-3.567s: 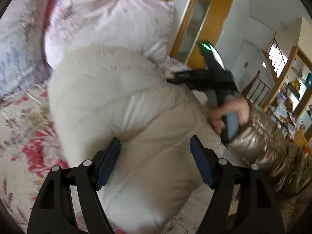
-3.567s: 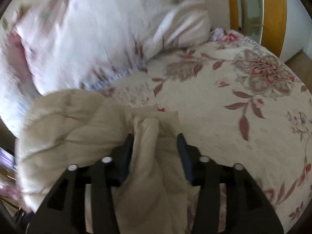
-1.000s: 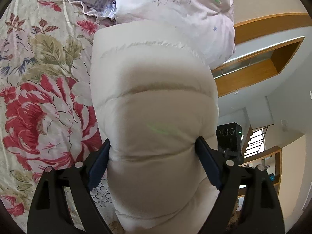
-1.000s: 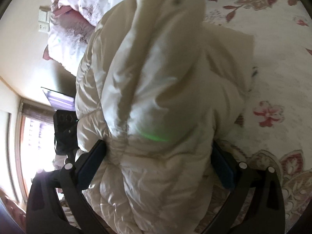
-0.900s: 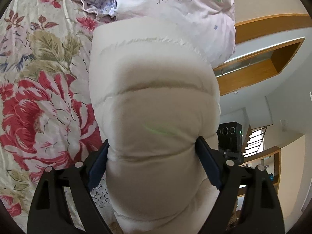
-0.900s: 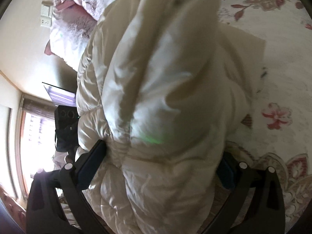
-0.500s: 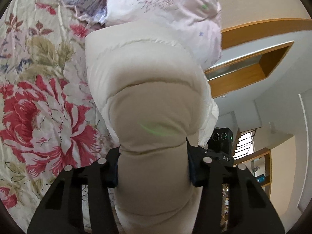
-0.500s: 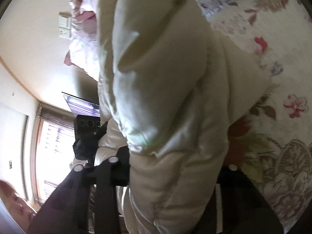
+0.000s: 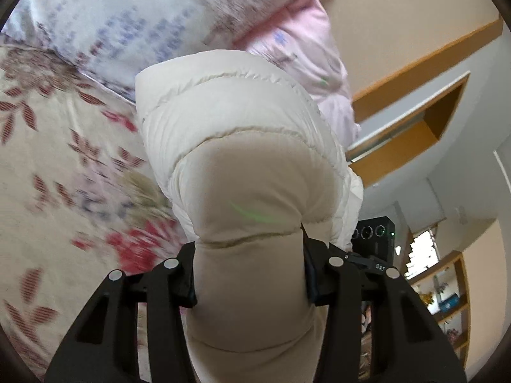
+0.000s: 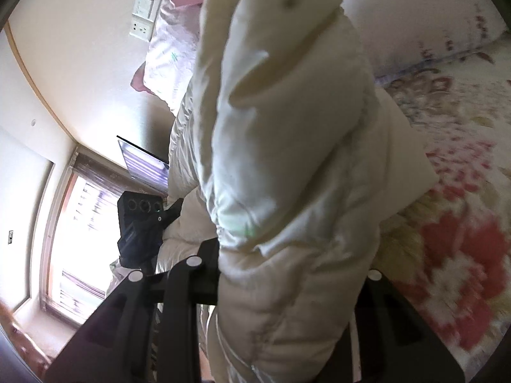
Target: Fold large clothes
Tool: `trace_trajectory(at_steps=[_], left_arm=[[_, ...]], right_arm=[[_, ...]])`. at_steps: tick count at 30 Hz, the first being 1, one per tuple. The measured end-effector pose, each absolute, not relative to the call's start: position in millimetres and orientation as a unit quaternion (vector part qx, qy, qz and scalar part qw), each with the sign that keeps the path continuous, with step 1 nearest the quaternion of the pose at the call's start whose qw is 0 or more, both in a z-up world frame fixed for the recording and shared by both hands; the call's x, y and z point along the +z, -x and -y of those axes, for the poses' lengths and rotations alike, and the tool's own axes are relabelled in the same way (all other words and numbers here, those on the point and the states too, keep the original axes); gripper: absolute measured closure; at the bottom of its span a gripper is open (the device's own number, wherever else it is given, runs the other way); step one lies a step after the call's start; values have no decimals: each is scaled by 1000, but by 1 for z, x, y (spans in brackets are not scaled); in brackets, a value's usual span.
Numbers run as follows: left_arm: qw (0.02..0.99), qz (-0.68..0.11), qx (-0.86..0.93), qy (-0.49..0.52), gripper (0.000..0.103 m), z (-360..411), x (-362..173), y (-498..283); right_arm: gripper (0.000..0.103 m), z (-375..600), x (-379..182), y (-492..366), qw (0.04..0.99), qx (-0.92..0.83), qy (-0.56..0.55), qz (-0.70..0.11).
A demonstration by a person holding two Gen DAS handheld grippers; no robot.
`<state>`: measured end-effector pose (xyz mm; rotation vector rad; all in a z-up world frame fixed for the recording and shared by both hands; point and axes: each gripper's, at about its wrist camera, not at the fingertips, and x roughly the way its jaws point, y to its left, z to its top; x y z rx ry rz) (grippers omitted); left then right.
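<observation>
The left gripper [image 9: 249,274] has its fingers squeezed tight on one end of the cream puffer coat [image 9: 242,146], bundled above the floral bed [image 9: 64,166] by the pillows [image 9: 127,25]. The right gripper [image 10: 287,284] pinches the other end.

The right gripper [image 10: 287,284] clamps a thick fold of the cream puffer jacket [image 10: 287,127] above the floral bed [image 10: 463,223]; the left gripper [image 10: 140,223] shows beyond.
</observation>
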<state>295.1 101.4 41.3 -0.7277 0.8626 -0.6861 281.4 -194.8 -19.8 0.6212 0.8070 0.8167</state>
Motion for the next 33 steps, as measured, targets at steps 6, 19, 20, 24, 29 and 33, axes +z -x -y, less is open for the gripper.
trace_trajectory(at_steps=[6,19,20,24,29,33], left_arm=[[798,-424,-280,325,55,-123,22,-308],[801,-472,-230,286,44,-133,-22,-334],[802,-475,-227,283,44,-132,-22,-335],[799,-481,-221,284,42,-131,-22,-343],[836,-443,-204,251,42,-137,5,-319],[884,-380,-190,193,42,-137,41,-283]], right_arm=[[73,166,-42,-302,782,374,-303,-397],[59,171,-83,-319,781,284,-361,-423],[59,169,-86,-320,779,277,-371,-423],[53,173,-86,-312,788,255,-368,-422],[29,170,-53,-282,852,201,-274,-397],[24,198,-25,-266,880,176,-276,-345]])
